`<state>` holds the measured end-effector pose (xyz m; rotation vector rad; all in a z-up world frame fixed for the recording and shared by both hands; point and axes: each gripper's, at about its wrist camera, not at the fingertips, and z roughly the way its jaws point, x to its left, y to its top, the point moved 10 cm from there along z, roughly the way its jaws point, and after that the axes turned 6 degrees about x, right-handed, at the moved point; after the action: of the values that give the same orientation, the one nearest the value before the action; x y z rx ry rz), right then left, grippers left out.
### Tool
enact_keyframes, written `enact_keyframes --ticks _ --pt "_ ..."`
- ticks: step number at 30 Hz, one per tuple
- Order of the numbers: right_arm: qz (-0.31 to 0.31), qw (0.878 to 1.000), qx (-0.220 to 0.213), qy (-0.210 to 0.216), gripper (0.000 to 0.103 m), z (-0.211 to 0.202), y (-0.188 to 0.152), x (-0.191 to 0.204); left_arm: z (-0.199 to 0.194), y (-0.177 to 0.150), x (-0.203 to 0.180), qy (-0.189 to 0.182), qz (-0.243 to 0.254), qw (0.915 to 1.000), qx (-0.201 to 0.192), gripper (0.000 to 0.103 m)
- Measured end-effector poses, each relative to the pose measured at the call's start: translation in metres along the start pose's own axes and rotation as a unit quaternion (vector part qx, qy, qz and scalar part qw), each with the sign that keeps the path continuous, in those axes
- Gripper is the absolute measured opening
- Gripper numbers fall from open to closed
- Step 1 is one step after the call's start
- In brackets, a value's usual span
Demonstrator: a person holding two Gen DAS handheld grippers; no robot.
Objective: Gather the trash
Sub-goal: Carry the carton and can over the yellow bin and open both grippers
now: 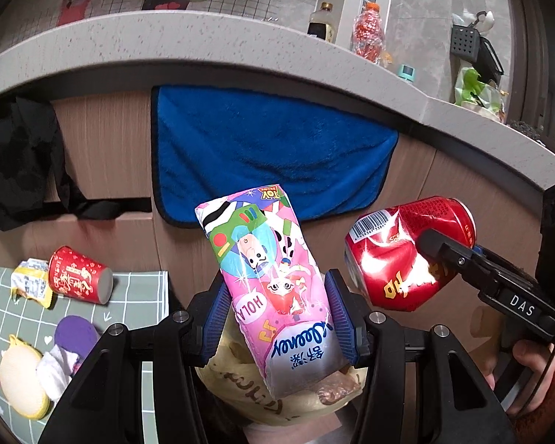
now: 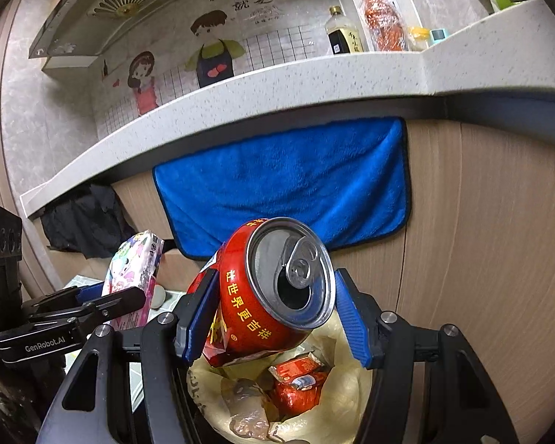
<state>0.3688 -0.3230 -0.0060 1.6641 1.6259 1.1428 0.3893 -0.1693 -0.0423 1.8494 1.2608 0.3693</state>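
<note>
My left gripper (image 1: 277, 310) is shut on a pink cartoon tissue pack (image 1: 270, 277) and holds it above a yellow trash bag (image 1: 240, 388). My right gripper (image 2: 273, 314) is shut on a dented red drink can (image 2: 270, 296), held over the same bag (image 2: 347, 381), which holds a red wrapper (image 2: 299, 384). The can (image 1: 403, 251) and the right gripper show at the right of the left wrist view. The tissue pack (image 2: 137, 273) shows at the left of the right wrist view.
A red paper cup (image 1: 79, 275), a yellow wrapper (image 1: 31, 283), a purple item (image 1: 76, 333) and a round cream object (image 1: 20, 381) lie on a grey grid mat (image 1: 137, 296). A blue towel (image 1: 270, 155) hangs on the cabinet under the counter (image 1: 203, 37), which holds bottles (image 1: 368, 33).
</note>
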Motion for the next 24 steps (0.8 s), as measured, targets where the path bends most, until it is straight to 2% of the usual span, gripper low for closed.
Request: enact_keyframes --ticks 13,15,17,18,19,24 --pt "0.004 0.999 0.037 -0.007 0.058 0.039 -0.015 -0.005 0.033 -0.002 0.013 -0.011 -0.005 0.9996 0.025 0.052" --pt "0.008 0.999 0.037 -0.010 0.058 0.044 -0.016 -0.008 0.042 -0.001 0.012 -0.031 -0.006 0.9989 0.034 0.053" --pt "0.010 0.999 0.039 -0.020 0.059 0.051 -0.018 -0.013 0.054 -0.002 0.010 -0.072 -0.012 0.9959 0.054 0.058" --pt "0.013 0.999 0.042 -0.025 0.059 0.056 -0.021 -0.016 0.060 -0.003 0.011 -0.085 -0.020 0.9942 0.063 0.066" --pt "0.017 0.998 0.046 -0.025 0.059 0.060 -0.023 -0.018 0.063 -0.002 0.014 -0.082 -0.026 0.9942 0.064 0.073" --pt "0.032 0.997 0.062 -0.020 0.059 0.073 -0.037 -0.025 0.063 0.000 0.029 -0.073 -0.048 0.9940 0.065 0.075"
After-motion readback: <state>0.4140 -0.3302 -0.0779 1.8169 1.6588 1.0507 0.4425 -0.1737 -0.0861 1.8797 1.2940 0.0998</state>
